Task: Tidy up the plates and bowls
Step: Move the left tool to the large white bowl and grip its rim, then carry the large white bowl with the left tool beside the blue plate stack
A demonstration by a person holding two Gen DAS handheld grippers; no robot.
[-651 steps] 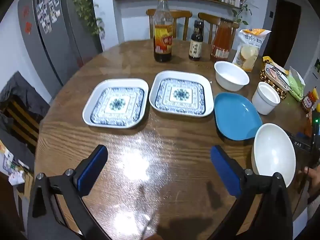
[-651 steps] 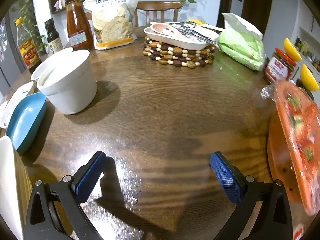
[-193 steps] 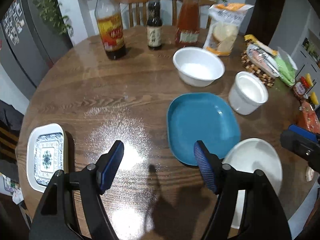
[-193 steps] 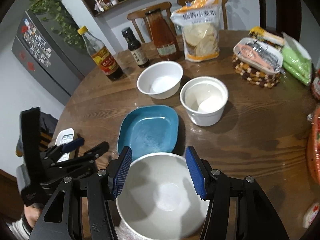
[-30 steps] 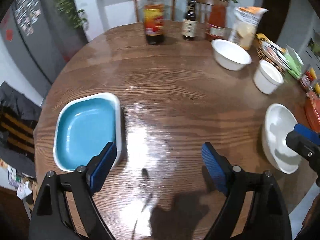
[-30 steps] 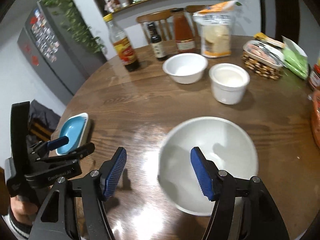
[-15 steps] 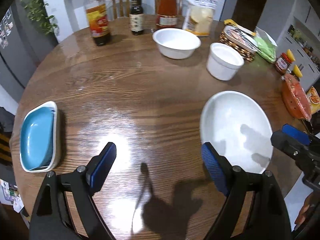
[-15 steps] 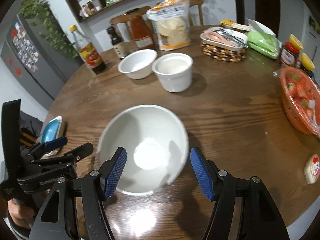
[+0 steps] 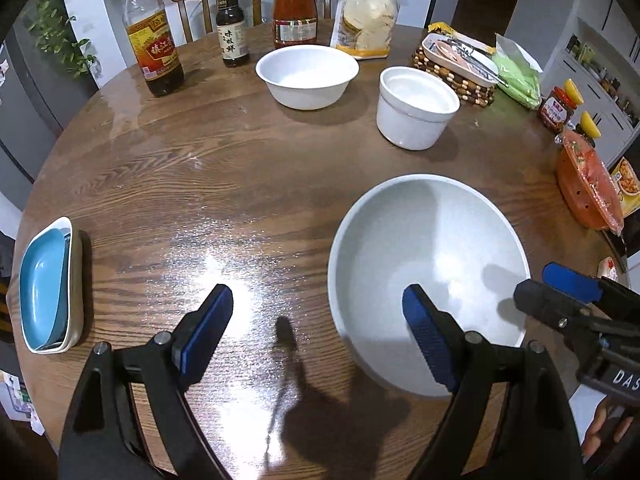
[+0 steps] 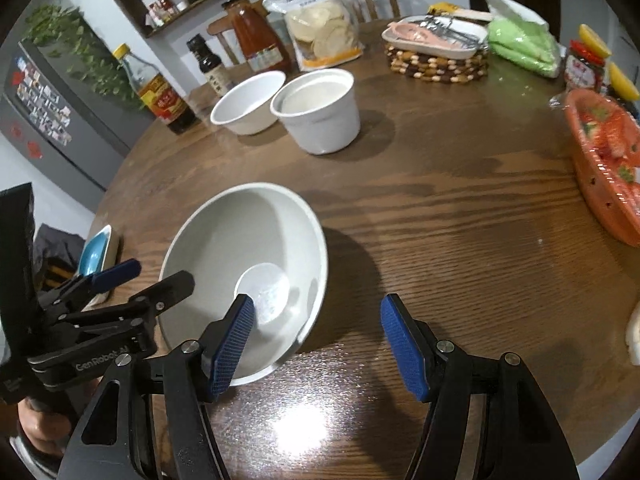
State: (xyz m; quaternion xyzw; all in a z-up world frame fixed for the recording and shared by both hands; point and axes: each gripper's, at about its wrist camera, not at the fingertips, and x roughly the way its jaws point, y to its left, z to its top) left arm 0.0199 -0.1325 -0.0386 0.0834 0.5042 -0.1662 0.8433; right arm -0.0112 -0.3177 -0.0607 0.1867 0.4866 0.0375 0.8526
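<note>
A large white bowl sits on the round wooden table near its front; it also shows in the right wrist view. My left gripper is open and empty, its right finger over the bowl's near rim. My right gripper is open and empty, its left finger over the bowl's right side. A medium white bowl and a deep white cup bowl stand at the back. A blue plate stacked on white plates lies at the left edge.
Bottles, a flour bag, a beaded trivet with a dish, a green bag and jars stand along the back and right. An orange strawberry basket sits at the right edge.
Both views have moved closer to the large white bowl. The right gripper has shifted right, so the bowl now lies under its left finger instead of between the fingers.
</note>
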